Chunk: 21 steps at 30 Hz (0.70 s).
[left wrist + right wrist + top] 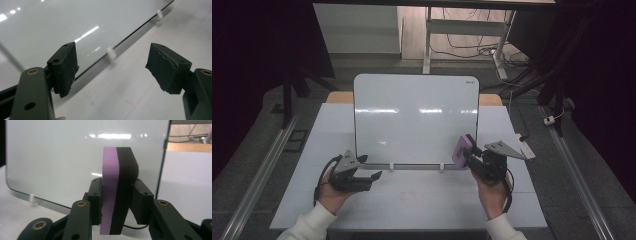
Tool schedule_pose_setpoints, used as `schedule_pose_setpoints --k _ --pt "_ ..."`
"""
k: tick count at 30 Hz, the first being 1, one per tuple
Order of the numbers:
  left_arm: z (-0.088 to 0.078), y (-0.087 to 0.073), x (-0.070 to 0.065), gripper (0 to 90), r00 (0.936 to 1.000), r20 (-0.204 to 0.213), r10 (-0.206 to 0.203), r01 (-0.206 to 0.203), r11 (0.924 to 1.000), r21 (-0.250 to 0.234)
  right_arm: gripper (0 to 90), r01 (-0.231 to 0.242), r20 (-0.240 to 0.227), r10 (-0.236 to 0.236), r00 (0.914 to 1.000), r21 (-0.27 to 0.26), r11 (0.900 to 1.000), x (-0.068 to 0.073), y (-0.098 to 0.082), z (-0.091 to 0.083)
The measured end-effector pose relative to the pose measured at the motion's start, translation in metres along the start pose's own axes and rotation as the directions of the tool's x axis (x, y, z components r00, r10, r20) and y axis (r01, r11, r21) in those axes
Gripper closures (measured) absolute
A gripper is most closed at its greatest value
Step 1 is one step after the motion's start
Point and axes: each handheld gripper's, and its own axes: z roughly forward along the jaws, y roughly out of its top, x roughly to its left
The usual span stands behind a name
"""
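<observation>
A blank whiteboard [416, 117] stands propped upright on the white table [422, 200], held by small white clips [391, 166]. My right gripper [468, 154] is at the board's lower right corner, shut on a purple-and-black eraser [461, 148] that stands on edge; in the right gripper view the eraser [117, 192] is squeezed between both pads, facing the board [62, 157]. My left gripper [371, 168] hovers by the board's lower left corner, open and empty. In the left gripper view its pads [63, 67] stand apart, with the board's bottom edge and a clip [110, 53] beyond.
Faint marker smudges [130, 102] stain the table in front of the board. Metal rails [259, 175] run along both sides of the table. Desk legs and cables [472, 47] lie on the floor beyond.
</observation>
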Motion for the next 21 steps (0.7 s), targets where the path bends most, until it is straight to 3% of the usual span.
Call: schedule_pose_setpoints --k 4,15,21 --pt "-0.010 -0.009 0.010 25.6 0.9994 -0.021 -0.027 0.027 0.9996 0.001 64.2 0.020 0.048 -0.021 0.9986 0.018 1.000 -0.005 0.000 0.003" --pt "-0.014 -0.019 0.017 25.7 0.9981 -0.032 -0.052 0.053 0.9984 0.018 64.1 0.006 0.047 -0.007 0.9989 0.012 1.000 -0.010 0.002 0.011" --pt "-0.011 -0.021 0.017 25.6 0.9981 -0.028 -0.055 0.056 0.9978 0.036 64.1 0.024 0.053 -0.024 0.9983 -0.001 1.000 -0.007 0.004 0.018"
